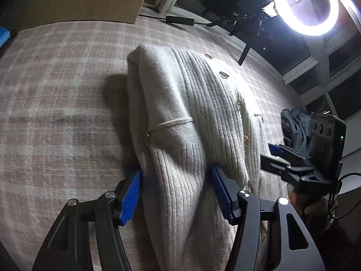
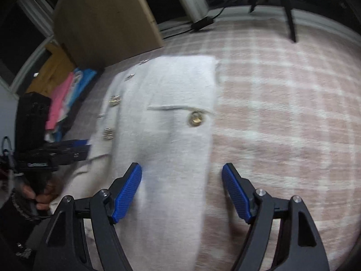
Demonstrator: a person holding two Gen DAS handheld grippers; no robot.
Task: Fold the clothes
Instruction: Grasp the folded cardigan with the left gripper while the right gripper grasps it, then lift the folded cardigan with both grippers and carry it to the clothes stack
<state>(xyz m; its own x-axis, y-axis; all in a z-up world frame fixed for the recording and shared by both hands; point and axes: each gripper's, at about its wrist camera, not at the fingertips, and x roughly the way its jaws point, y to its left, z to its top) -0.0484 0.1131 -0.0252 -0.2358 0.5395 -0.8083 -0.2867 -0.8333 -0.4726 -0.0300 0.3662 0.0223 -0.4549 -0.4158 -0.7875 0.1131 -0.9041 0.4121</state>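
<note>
The cardigan is the thing I am folding, but the biggest thing here is the pink and white checked rug, and the cardigan lies on it, right in front of me. It is cream and fluffy, with long ribs down it, and it is folded into a long narrow shape that points away from me. A big brown cardboard sheet stands at the far edge of the rug. A round ring light shines very bright up on my right side. A pile of folded clothes, pink and blue, sits off the rug on my left side, and a bundle of grey-blue cloth sits on my right side. My left gripper has its two blue pads wide apart, with a thick ribbed fold of the cardigan lying between them, and the pads are just at its sides, not squeezing it. My right gripper has its pads wide apart too. Its left pad rests over the cardigan near the close end, and its right pad is over the bare rug, just beside the cardigan's edge. A row of small gold buttons runs down the front of the cardigan. One more gold button sits on a little pocket flap near the right edge.
</note>
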